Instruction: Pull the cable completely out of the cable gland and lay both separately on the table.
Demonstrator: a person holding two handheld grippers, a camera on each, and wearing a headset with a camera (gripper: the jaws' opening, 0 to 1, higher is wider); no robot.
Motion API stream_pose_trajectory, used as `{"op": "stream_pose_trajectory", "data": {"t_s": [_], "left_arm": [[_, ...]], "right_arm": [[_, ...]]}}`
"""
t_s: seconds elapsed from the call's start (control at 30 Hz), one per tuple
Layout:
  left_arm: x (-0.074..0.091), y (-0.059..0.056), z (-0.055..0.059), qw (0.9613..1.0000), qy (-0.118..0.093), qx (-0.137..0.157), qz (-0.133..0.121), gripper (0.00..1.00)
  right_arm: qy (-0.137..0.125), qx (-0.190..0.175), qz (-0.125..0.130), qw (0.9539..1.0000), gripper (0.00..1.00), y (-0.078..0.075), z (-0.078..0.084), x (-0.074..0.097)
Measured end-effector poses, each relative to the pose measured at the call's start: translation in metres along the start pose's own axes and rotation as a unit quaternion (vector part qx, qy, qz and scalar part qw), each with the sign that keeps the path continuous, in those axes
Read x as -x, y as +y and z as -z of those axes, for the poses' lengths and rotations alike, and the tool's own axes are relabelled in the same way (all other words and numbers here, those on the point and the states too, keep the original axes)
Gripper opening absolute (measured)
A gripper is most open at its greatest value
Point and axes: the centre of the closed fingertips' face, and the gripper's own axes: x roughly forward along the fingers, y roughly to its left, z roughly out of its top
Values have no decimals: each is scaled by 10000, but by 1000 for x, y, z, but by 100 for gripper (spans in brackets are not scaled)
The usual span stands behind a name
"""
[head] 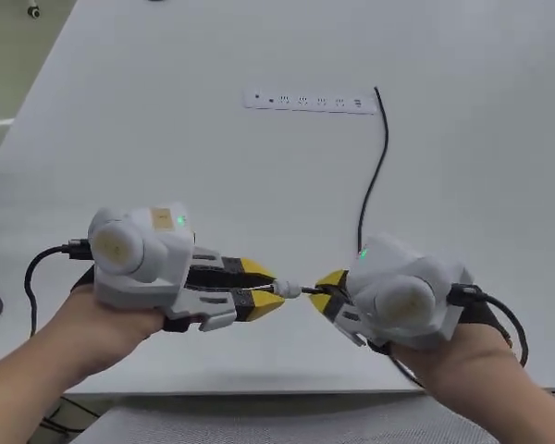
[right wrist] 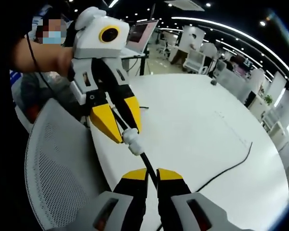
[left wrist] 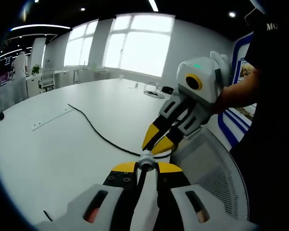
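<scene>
Head view, cable gland (head: 291,290) in left tongs (head: 277,289)

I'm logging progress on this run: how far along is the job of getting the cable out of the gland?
Done: both parts are gripped, the left claw shut on the cable gland, the right claw shut on the cable. In hand: the pull; the cable runs into the gland, so it is not out. Left: draw it free, then lay both apart on the table.
</scene>
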Motion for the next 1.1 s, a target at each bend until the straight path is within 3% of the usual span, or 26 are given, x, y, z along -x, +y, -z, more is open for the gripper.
{"op": "stream_pose_trajectory", "data": {"t_s": [0.47, 0.57, 0.67, 0.9, 1.1], "left_arm": [[0, 3, -2, 10000, -27, 68, -64, 14], [1, 5, -2, 9999, -30, 97, -91, 14], [2, 7, -1, 9999, -29, 120, -103, 15], [0, 12, 1, 9998, 4, 133, -114, 15], [-1, 13, 3, 9998, 41, 172, -81, 15]], "right_arm": [[137, -635, 54, 9979, 2, -20, 31, -7], [196, -798, 66, 9966, 2, -24, 40, -10], [115, -1222, 12, 9924, 2, -25, 41, -10], [308, -1331, 96, 9906, 2, -29, 49, -14], [276, -1052, 135, 9940, 5, -31, 48, -12]]}}
